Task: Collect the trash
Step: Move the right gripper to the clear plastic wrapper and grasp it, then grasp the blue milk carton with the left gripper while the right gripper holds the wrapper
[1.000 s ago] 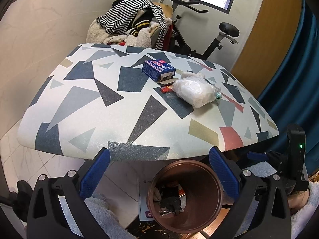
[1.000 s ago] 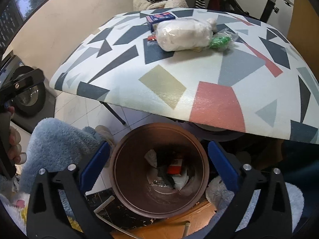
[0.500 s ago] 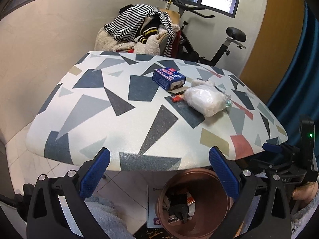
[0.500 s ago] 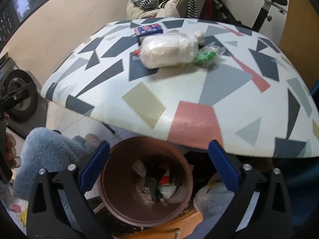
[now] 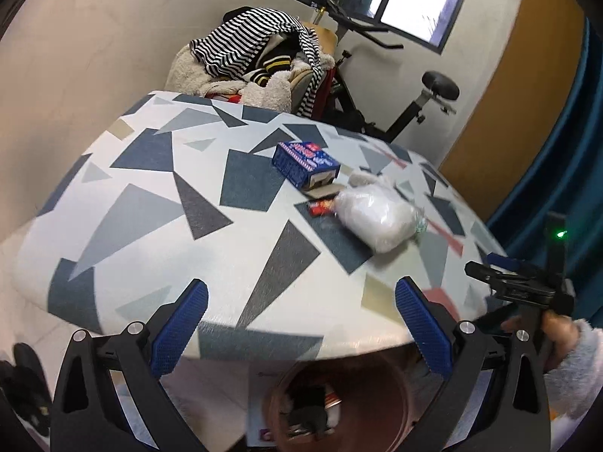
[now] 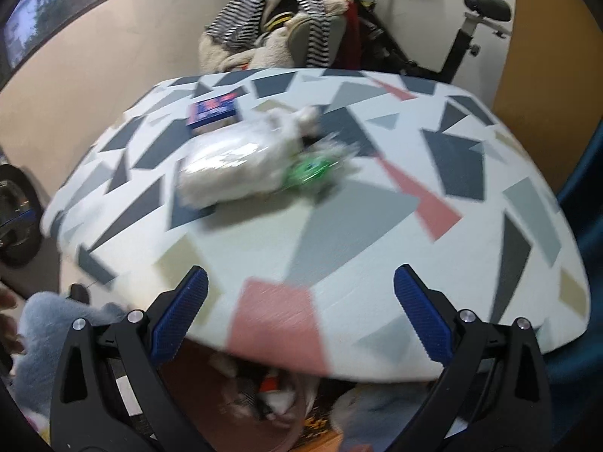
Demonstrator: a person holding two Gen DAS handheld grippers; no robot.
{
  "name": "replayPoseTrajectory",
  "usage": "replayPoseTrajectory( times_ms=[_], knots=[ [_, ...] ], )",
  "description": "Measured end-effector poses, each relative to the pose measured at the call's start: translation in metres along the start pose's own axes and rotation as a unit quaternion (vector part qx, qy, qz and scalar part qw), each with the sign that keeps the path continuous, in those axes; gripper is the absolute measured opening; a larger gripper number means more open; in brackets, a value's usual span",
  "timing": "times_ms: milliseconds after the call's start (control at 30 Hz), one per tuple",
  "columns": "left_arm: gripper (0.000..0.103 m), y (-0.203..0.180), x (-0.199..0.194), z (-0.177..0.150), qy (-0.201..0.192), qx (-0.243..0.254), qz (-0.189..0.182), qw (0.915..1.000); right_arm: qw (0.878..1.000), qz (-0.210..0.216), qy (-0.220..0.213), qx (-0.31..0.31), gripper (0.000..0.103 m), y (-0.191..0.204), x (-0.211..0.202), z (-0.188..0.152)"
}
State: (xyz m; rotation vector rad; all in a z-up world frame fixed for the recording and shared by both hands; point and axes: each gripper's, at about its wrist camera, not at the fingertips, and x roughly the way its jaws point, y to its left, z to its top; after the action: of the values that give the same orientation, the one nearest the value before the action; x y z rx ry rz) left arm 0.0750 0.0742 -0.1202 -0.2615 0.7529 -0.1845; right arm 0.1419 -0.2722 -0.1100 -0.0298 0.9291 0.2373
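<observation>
Copper-brown round bin [image 5: 339, 406], already holding scraps, has slid low beneath the table edge as both claws lifted. Left gripper [image 5: 301, 324] and right gripper [image 6: 301, 312] hang wide open, empty. Farther off on the patterned tabletop [image 5: 150, 196] wait a white plastic bag [image 5: 377, 218], green wrapper [image 6: 312, 169] and blue carton [image 5: 305, 162], likely next.

I count four trash items clustered mid-table: a blue box [image 5: 306, 165], lying flat, one end flap open; a small red wrapper [image 5: 319, 207] beside it; a white plastic bag [image 5: 377, 218], stuffed; a crumpled green wrapper [image 6: 309, 171] touching the bag.
</observation>
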Motion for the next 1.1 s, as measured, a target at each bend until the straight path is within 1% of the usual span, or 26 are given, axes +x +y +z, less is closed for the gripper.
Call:
replayPoseTrajectory(
  times_ms=[33,133,233,267,300,367,433,467,500,567,633,700,767,800,833,967,1033,1067,1100],
  knots=[
    [0.097,0.001,0.002,0.002,-0.002,-0.003,-0.001,1.0000,1.000,-0.010,-0.002,0.009,0.097,-0.011,0.007,0.009],
    [0.097,0.002,0.011,0.010,-0.005,-0.001,0.010,0.9999,1.000,-0.001,0.007,0.025,0.097,-0.027,0.019,0.022],
    [0.097,0.002,0.021,0.018,-0.004,0.010,0.020,0.9997,0.999,-0.032,0.010,0.031,0.097,-0.041,0.033,0.039],
    [0.097,0.002,0.024,0.020,-0.003,0.011,0.019,0.9997,0.999,-0.037,0.003,0.032,0.097,-0.042,0.038,0.047],
    [0.097,0.003,0.028,0.023,-0.001,0.009,0.019,0.9998,0.998,-0.052,-0.006,0.041,0.097,-0.044,0.041,0.050],
    [0.097,0.004,0.035,0.026,0.004,0.005,0.021,0.9998,0.998,-0.033,-0.028,0.053,0.097,-0.048,0.050,0.060],
    [0.097,0.004,0.042,0.027,0.013,0.004,0.020,0.9997,0.997,-0.019,-0.035,0.059,0.096,-0.049,0.058,0.067],
    [0.097,0.004,0.047,0.027,0.022,0.004,0.019,0.9996,0.998,-0.001,-0.034,0.061,0.090,-0.049,0.068,0.073],
    [0.097,0.004,0.051,0.027,0.028,0.001,0.014,0.9995,0.998,0.006,-0.032,0.060,0.080,-0.049,0.072,0.076],
    [0.097,0.004,0.057,0.026,0.037,-0.008,0.006,0.9993,0.998,0.022,-0.025,0.056,0.074,-0.050,0.086,0.085],
    [0.097,0.005,0.061,0.026,0.039,-0.011,0.012,0.9991,0.997,0.040,-0.013,0.058,0.068,-0.053,0.105,0.092],
    [0.097,0.009,0.064,0.024,0.042,-0.020,0.013,0.9988,0.997,0.046,-0.003,0.060,0.066,-0.050,0.114,0.095],
    [0.097,0.012,0.065,0.023,0.045,-0.030,0.011,0.9984,0.997,0.053,0.011,0.060,0.055,-0.050,0.126,0.095],
    [0.097,0.014,0.066,0.022,0.048,-0.034,0.012,0.9982,0.997,0.054,0.011,0.059,0.049,-0.044,0.124,0.094],
    [0.097,0.016,0.067,0.022,0.052,-0.039,0.013,0.9978,0.997,0.056,0.009,0.059,0.046,-0.044,0.123,0.094],
    [0.097,0.025,0.073,0.020,0.062,-0.061,0.013,0.9961,0.997,0.056,-0.009,0.044,0.037,-0.039,0.121,0.088],
    [0.097,0.026,0.076,0.019,0.067,-0.067,0.010,0.9954,0.997,0.055,-0.027,0.042,0.036,-0.038,0.115,0.086],
    [0.097,0.026,0.078,0.019,0.070,-0.070,0.008,0.9951,0.997,0.050,-0.043,0.043,0.035,-0.037,0.110,0.084],
    [0.097,0.026,0.079,0.019,0.071,-0.071,0.007,0.9949,0.997,0.049,-0.048,0.045,0.034,-0.039,0.110,0.083]
  ],
)
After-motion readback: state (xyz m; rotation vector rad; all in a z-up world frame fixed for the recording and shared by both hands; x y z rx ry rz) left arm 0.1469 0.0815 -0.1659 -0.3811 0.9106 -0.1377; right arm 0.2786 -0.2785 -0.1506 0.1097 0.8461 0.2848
